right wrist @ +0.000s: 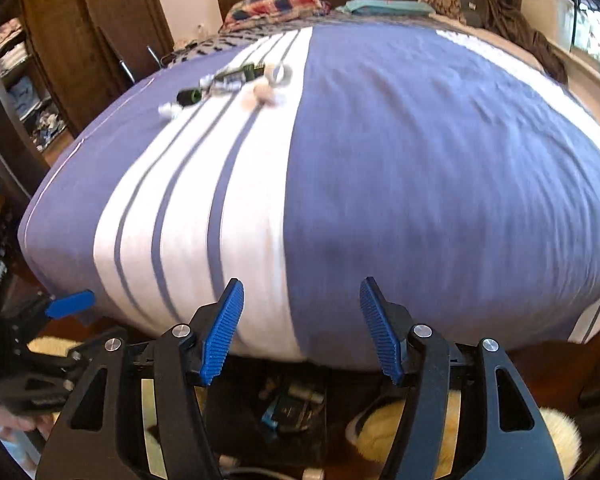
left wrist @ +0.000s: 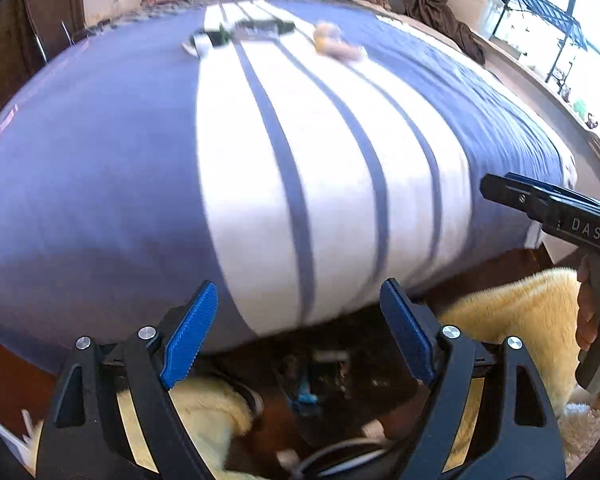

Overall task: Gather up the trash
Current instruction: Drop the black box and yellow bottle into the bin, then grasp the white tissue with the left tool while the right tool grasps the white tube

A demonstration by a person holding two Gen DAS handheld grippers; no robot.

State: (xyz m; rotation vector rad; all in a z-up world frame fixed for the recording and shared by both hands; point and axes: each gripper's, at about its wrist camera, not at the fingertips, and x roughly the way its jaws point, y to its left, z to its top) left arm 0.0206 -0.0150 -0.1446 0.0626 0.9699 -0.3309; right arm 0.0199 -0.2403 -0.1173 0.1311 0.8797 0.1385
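Note:
Several pieces of trash lie far up the bed: dark green wrappers (left wrist: 260,26) (right wrist: 236,74), a white scrap (left wrist: 199,44) (right wrist: 168,111), a crumpled pale tissue (left wrist: 336,46) (right wrist: 265,94) and a clear ring-like piece (right wrist: 281,73). My left gripper (left wrist: 300,336) is open and empty at the foot of the bed. My right gripper (right wrist: 302,330) is open and empty there too, and shows at the right edge of the left wrist view (left wrist: 548,208). Both are far from the trash.
The bed has a purple cover with a white striped band (left wrist: 320,184) (right wrist: 420,160). Pillows (right wrist: 276,4) lie at the headboard. A wooden wardrobe (right wrist: 60,52) stands left. A yellow fluffy rug (left wrist: 520,304) and a box of clutter (right wrist: 288,404) are on the floor below.

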